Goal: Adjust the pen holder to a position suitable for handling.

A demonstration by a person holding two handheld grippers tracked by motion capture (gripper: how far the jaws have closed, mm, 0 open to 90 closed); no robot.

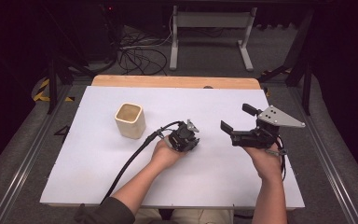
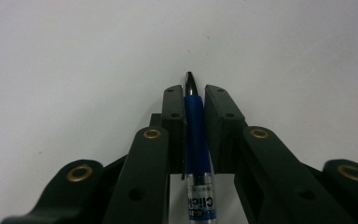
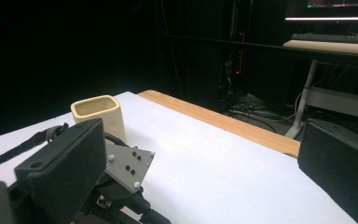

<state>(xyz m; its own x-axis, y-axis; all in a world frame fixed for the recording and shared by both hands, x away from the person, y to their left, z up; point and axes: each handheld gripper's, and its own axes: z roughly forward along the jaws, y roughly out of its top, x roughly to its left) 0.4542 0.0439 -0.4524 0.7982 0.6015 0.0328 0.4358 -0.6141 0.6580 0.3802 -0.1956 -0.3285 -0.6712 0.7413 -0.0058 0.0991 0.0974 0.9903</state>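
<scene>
My left hand-held gripper (image 1: 188,140) sits low over the white worktop (image 1: 98,154), near the middle, pointed down at the surface. Its jaws are clamped on a blue pen (image 2: 195,121). In the left gripper view the pen lies lengthwise between the two pads, its metal tip poking just past the jaw ends toward the worktop. The clear barrel with blue printed lettering runs back toward the camera. I cannot tell whether the tip touches the surface.

My right hand-held gripper (image 1: 235,122) is held above the right part of the worktop, well apart from the left one. Its jaws stand apart with nothing between them, and they point left toward the centre. The grey three-cornered plate (image 1: 279,116) on top is tilted up. In the right gripper view the two black pads frame the scene at left and right.

A cream square cup (image 1: 130,120) stands upright left of centre, just beyond the left gripper's cable (image 1: 135,156). Its opening faces up. I cannot see whether anything is inside.

The far edge of the worktop shows a bare wooden strip (image 1: 177,81).
</scene>
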